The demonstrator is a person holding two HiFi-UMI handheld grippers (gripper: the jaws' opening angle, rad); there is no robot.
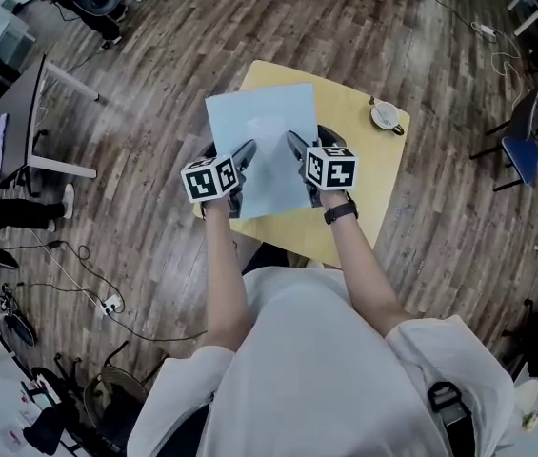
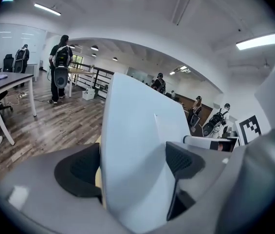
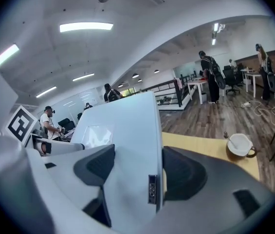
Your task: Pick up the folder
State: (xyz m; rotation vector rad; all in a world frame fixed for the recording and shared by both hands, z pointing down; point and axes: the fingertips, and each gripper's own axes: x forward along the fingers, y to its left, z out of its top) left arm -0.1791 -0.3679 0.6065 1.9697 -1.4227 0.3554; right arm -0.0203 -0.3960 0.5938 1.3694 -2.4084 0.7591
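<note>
A pale blue folder [image 1: 264, 136] is held over the yellow table [image 1: 368, 160], its far end reaching past the table's back edge. My left gripper [image 1: 247, 150] is shut on the folder's near left part, and my right gripper [image 1: 294, 143] is shut on its near right part. In the left gripper view the folder [image 2: 137, 145] fills the gap between the dark pads [image 2: 79, 169] of the left gripper [image 2: 132, 167]. In the right gripper view the folder [image 3: 122, 130] sits pinched in the right gripper [image 3: 137, 167], with the table [image 3: 200, 143] beyond it.
A white cup on a saucer [image 1: 385, 115] stands at the table's far right corner; it is the cup [image 3: 239, 144] in the right gripper view. A dark desk [image 1: 30, 112] stands at the left, a blue chair [image 1: 521, 155] at the right. Cables lie on the wooden floor [image 1: 154, 246]. People stand far off.
</note>
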